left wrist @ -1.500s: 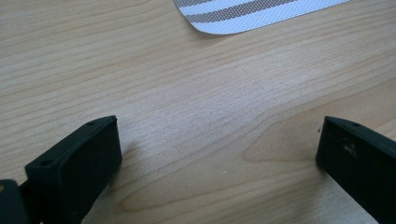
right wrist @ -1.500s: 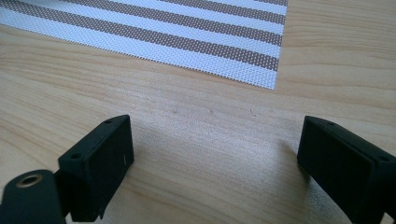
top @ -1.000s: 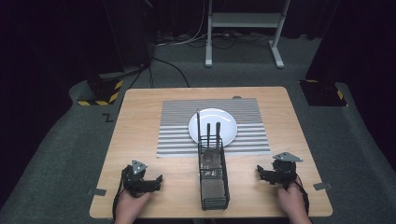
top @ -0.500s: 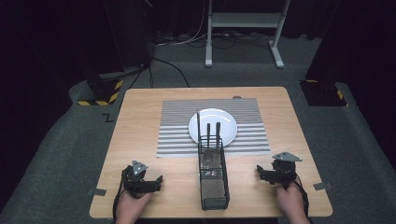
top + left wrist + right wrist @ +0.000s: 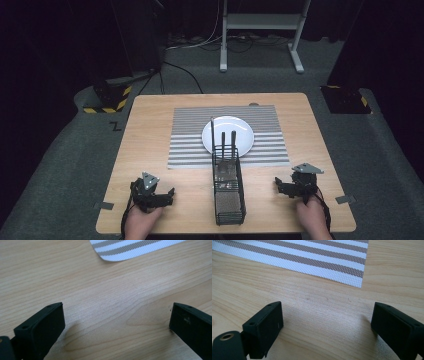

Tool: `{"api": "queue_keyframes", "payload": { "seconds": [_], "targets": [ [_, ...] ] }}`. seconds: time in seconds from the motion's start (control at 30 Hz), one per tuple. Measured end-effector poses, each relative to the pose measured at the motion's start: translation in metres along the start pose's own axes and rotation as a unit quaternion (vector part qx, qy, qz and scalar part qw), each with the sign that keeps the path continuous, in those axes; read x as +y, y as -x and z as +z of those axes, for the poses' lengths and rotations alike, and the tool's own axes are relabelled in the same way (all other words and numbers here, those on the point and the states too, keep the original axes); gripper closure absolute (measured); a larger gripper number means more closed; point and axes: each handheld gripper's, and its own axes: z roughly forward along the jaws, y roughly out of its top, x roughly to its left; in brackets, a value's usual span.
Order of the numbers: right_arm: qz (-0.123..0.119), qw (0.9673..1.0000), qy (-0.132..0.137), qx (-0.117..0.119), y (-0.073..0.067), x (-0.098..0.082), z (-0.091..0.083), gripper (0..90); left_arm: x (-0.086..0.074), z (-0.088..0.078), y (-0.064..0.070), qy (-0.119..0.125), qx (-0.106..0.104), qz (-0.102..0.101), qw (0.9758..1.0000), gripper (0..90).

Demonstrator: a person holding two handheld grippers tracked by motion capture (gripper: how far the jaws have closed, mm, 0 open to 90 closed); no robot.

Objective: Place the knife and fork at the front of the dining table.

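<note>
Wire rack [image 5: 229,189] stands on the worktop [image 5: 150,130] between the two grippers, near the person's edge. It is a narrow black basket; its long axis runs away from the person, from the near edge toward the white plate [image 5: 240,131]. Far end carries upright black prongs that reach over the near rim of the plate as seen from the high view; whether the rack touches the plate cannot be told. Plate sits on the striped mat [image 5: 190,150].

Left gripper [image 5: 159,196] rests on the worktop to the left of the rack, well apart from it. Right gripper [image 5: 286,187] rests on the right side, also apart, at roughly the same remove. Neither is clearly nearer.

Jaws: in the left gripper view both jaws stand spread wide with bare wood between them and a mat corner [image 5: 130,250] ahead. In the right gripper view the jaws are likewise spread, nothing between them, mat edge [image 5: 312,265] ahead.

Judgement: the rack lies inward of each gripper, so either hand must travel sideways toward the table's midline to reach it. A grasp across the narrow width looks more workable than along the length.
</note>
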Motion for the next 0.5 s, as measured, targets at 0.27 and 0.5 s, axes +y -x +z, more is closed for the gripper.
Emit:
{"api": "queue_keyframes", "payload": {
  "seconds": [0.27, 0.5],
  "targets": [
    [-0.005, 1.0000, -0.003, 0.003, 0.001, 0.001, 0.001, 10.0, 0.018, -0.018, 0.015, 0.046, -0.053, 0.002, 0.9975, 0.5],
    [-0.006, 1.0000, -0.003, 0.005, 0.001, 0.002, 0.002, 9.9, 0.042, -0.034, 0.028, 0.093, -0.076, 0.013, 0.9926, 0.6]
  ]
}}
